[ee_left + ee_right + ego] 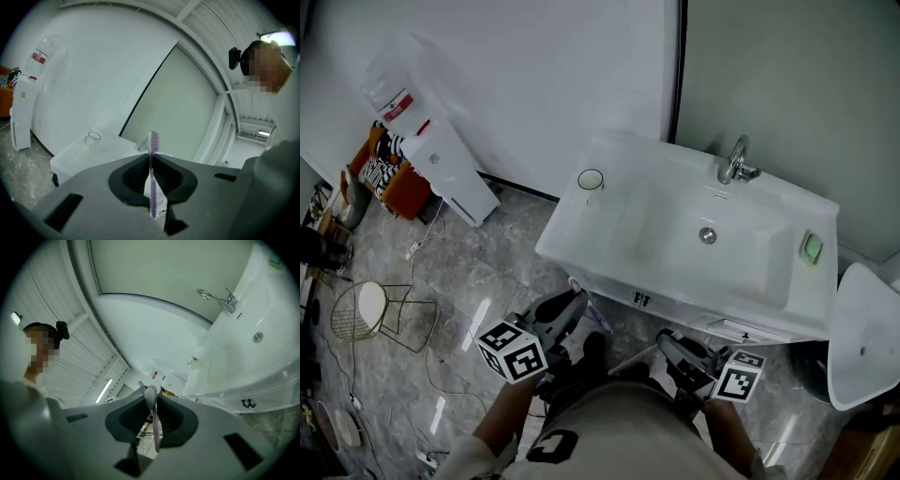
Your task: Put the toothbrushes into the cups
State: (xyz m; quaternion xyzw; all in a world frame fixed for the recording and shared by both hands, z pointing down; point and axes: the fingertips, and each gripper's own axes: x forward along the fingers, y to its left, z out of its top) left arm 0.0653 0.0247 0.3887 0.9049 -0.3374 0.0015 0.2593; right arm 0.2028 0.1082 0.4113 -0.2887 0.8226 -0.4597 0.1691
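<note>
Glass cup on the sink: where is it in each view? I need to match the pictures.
Head view: glass cup upper centre, on the white sink's left corner.
Left gripper view: left of centre, up-left of the held purple toothbrush.
Right gripper view: right of centre, up-right of the held pink toothbrush.
Shared landmark: the sink it stands on.

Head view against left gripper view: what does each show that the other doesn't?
Head view only: the drain, the green item on the sink rim, and the right gripper. Left gripper view only: the left gripper with its jaws shut on the purple toothbrush, bristles up. Both: the glass cup on the sink's corner, the faucet, the white water dispenser.
</note>
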